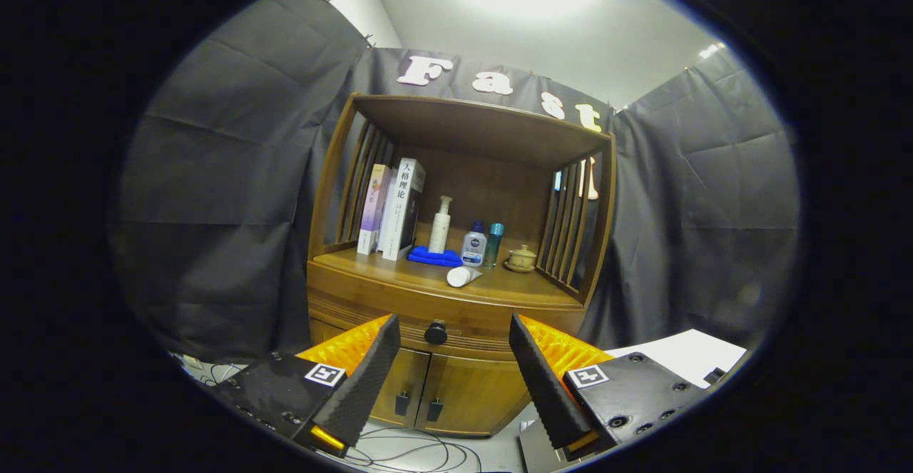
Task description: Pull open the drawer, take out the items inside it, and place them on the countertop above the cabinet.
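Your tongs (pixel 454 330) gape wide, empty, with the closed drawer's round knob (pixel 436 332) between their fingertips, well ahead.

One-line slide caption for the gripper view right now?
Open gripper lines up ahead of the closed drawer's knob, countertop above already crowded.

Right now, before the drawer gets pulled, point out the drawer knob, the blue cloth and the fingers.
drawer knob (pixel 436 332), gripper view, centre of its round face.
blue cloth (pixel 434 257), gripper view, middle of the folded stack.
fingers (pixel 376 373), gripper view, inner face of the left one; they stand open.
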{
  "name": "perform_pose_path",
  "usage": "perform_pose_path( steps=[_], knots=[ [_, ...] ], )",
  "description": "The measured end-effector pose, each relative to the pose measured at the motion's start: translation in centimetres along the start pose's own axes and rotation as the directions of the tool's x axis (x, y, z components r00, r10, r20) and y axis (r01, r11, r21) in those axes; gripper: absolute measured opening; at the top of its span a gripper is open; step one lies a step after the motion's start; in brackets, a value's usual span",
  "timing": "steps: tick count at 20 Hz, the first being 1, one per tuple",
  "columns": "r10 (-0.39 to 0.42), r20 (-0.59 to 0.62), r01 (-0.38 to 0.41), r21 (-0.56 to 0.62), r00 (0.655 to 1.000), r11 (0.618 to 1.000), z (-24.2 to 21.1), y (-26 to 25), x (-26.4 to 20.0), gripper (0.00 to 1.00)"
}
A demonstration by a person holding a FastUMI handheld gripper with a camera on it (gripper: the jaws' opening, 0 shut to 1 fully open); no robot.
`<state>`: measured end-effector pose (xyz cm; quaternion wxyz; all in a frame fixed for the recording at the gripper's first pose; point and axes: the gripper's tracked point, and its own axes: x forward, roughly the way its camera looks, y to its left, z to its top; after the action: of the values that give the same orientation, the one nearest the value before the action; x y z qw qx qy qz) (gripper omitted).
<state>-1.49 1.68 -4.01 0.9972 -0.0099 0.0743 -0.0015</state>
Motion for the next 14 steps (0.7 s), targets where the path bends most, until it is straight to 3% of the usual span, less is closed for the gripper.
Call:
perform_pose_path(
  steps=[14],
  knots=[
    [-0.012,0.003,0.012,0.025,1.000,1.000,0.0,-0.6,-0.6,0.98]
  ],
)
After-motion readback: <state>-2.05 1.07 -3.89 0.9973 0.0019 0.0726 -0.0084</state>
